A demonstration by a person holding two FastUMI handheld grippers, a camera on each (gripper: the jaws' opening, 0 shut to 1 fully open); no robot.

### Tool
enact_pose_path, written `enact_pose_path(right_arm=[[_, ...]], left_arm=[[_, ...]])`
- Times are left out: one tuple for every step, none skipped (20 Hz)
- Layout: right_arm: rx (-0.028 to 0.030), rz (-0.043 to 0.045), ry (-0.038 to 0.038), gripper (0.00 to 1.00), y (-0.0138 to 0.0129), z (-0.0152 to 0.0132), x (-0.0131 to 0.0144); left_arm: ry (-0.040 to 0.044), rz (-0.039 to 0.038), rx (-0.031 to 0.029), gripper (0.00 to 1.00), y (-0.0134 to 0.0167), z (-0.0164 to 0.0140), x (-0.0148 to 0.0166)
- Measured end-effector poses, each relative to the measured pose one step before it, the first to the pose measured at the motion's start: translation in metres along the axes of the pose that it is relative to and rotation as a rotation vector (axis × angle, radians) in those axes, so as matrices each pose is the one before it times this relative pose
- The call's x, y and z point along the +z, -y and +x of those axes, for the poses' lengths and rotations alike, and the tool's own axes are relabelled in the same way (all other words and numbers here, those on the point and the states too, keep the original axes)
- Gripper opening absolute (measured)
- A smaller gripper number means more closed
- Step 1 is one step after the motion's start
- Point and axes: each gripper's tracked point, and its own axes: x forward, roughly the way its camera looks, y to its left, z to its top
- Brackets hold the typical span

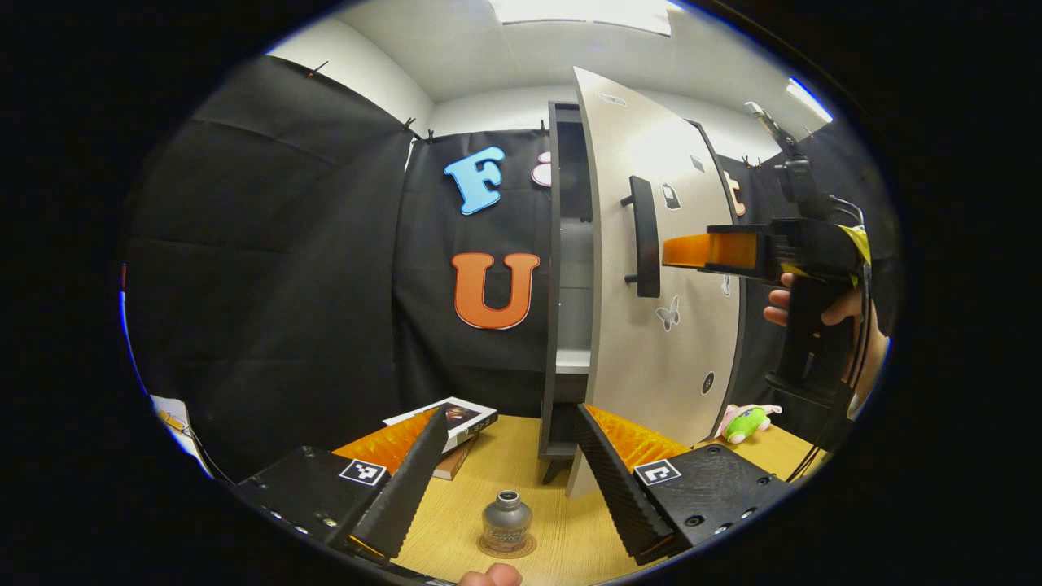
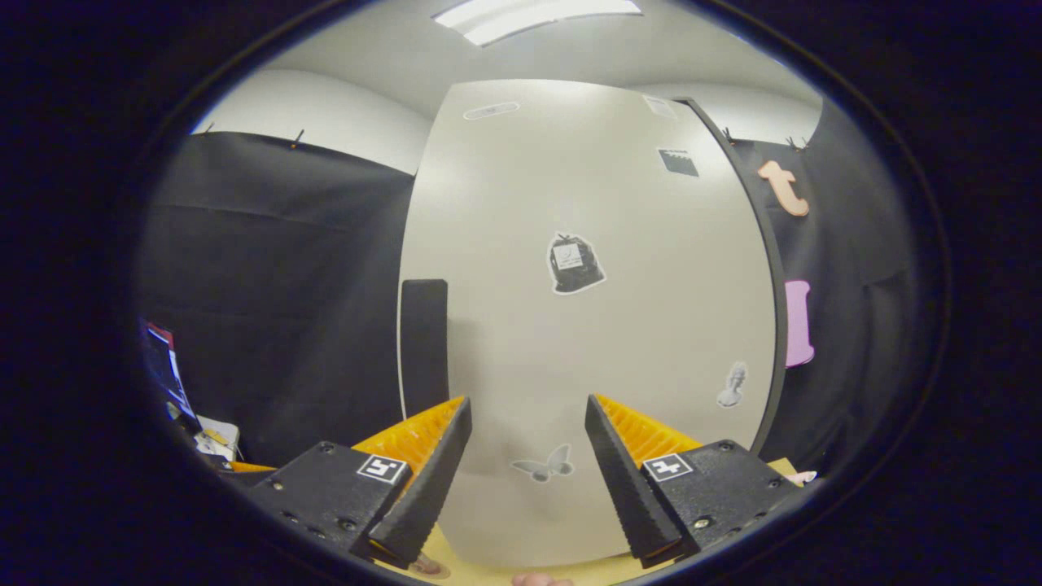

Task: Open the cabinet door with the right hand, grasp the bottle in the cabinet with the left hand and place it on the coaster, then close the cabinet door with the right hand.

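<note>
A small grey bottle [image 1: 505, 521] stands upright on a round coaster [image 1: 505, 548] on the wooden table, just in front of my left gripper [image 1: 511, 411]. That gripper is open and holds nothing. The dark cabinet [image 1: 562, 285] stands behind, its pale door [image 1: 659, 325] swung partly open, with a black handle [image 1: 645, 236] on its front. My right gripper [image 1: 688, 251], held by a hand, hovers at the door's face just right of the handle. In the right gripper view the right gripper [image 2: 527, 400] is open, facing the door [image 2: 586, 325], with the handle [image 2: 424, 342] to its left.
A book [image 1: 456, 419] lies on the table [image 1: 521, 472] left of the cabinet. A green and pink plush toy [image 1: 745, 422] sits to the right, behind the door. Shelves show inside the cabinet opening [image 1: 572, 358]. Black cloth walls close in the booth.
</note>
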Motion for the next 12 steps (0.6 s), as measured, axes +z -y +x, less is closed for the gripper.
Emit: enact_pose_path(right_arm=[[-0.01844, -0.00036, -0.00287, 0.91, 0.00767, -0.01091, -0.00398], [-0.02052, 0.00364, -0.00567, 0.91, 0.00765, -0.01701, -0.00556], [-0.02215, 0.00581, -0.00725, 0.91, 0.00908, -0.01626, -0.00551], [-0.02743, 0.00455, -0.00542, 0.91, 0.00911, -0.01631, -0.00599], [-0.03783, -0.00027, -0.00470, 0.91, 0.01266, -0.01887, -0.00411], [-0.04314, -0.00155, -0.01082, 0.91, 0.01532, -0.01970, -0.00477], [-0.03495, -0.00526, -0.00349, 0.91, 0.01305, -0.01840, -0.00297], [-0.04657, -0.01087, -0.00483, 0.91, 0.01611, -0.01775, -0.00390], [-0.04166, -0.01901, 0.00098, 0.91, 0.01749, -0.01625, -0.00288], [-0.04336, -0.01722, -0.00028, 0.91, 0.01789, -0.01405, -0.00388], [-0.04457, -0.01158, -0.00514, 0.91, 0.01652, -0.01450, -0.00660], [-0.03230, -0.00765, -0.00558, 0.91, 0.01335, -0.01319, -0.00736]], left_arm=[[0.00266, -0.00113, -0.00328, 0.95, 0.00028, -0.00165, -0.00071], [0.00100, -0.00217, -0.00416, 0.94, 0.00155, -0.00186, 0.00038], [0.00469, -0.00486, -0.00443, 0.95, 0.00215, -0.00096, 0.00037], [0.00483, -0.00689, -0.00893, 0.94, 0.00434, -0.00061, 0.00188], [0.00284, -0.00724, -0.01065, 0.94, 0.00416, -0.00104, 0.00146], [0.00421, -0.00312, -0.00994, 0.95, 0.00381, 0.00033, 0.00141], [0.00529, 0.00116, -0.00915, 0.96, 0.00398, -0.00038, 0.00094], [0.01040, 0.00032, -0.01035, 0.95, 0.00431, 0.00074, 0.00143], [0.00194, -0.00177, -0.01839, 0.95, 0.00689, 0.00127, -0.00038], [-0.00520, -0.00374, -0.01830, 0.95, 0.00739, -0.00144, -0.00227], [-0.00049, -0.00116, -0.01649, 0.95, 0.00755, -0.00065, -0.00014], [0.00176, 0.00318, -0.01311, 0.96, 0.00559, -0.00144, 0.00133]])
